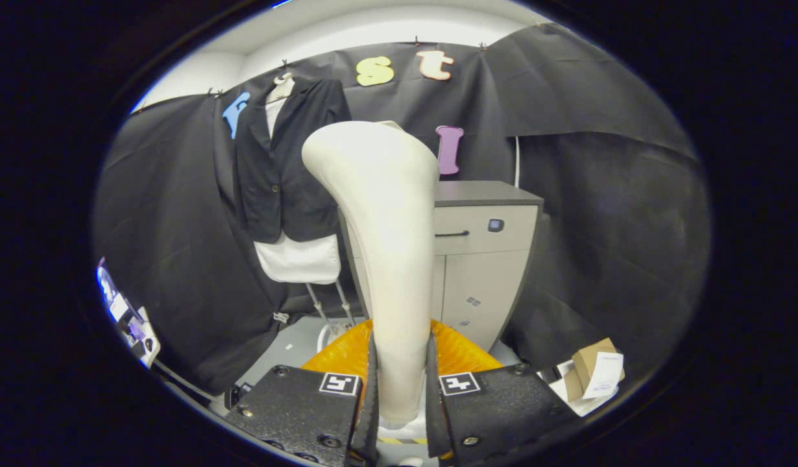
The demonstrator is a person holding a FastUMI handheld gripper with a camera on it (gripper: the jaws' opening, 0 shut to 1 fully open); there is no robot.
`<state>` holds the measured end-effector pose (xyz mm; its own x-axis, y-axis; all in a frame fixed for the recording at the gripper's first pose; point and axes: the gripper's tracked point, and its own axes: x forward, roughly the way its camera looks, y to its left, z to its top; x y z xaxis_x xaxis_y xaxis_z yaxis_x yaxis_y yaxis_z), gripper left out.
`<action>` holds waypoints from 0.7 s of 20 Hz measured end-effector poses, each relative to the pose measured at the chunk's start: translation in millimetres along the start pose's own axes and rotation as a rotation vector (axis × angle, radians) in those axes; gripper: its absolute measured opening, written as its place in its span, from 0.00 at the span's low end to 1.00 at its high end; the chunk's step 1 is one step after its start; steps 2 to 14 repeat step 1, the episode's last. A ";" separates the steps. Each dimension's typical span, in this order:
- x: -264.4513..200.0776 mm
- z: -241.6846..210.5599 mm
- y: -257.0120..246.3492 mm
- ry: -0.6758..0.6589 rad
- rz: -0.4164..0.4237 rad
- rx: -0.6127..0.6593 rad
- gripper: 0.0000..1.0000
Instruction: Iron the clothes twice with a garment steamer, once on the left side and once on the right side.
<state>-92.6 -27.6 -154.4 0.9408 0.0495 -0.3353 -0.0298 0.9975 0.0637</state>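
Gripper (401, 383) clenched on steamer (386, 259) handle between both fingers. Stood upright, long axis vertical, head tipped toward far-left jacket (282, 162) hung beyond.

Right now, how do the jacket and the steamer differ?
The jacket is black; the steamer is cream white. The jacket hangs on a hanger against the booth wall, well beyond the jaws; the steamer stands upright between them, the gripper shut on its handle. The jacket is soft cloth, the steamer a rigid curved body.
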 end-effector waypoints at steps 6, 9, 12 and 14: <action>-5.8 0.3 -6.8 -0.002 -0.004 0.005 0.32; -5.8 0.3 -6.8 -0.002 -0.004 0.005 0.32; -5.8 0.3 -6.8 -0.002 -0.004 0.005 0.32; -5.8 0.3 -6.8 -0.002 -0.004 0.005 0.32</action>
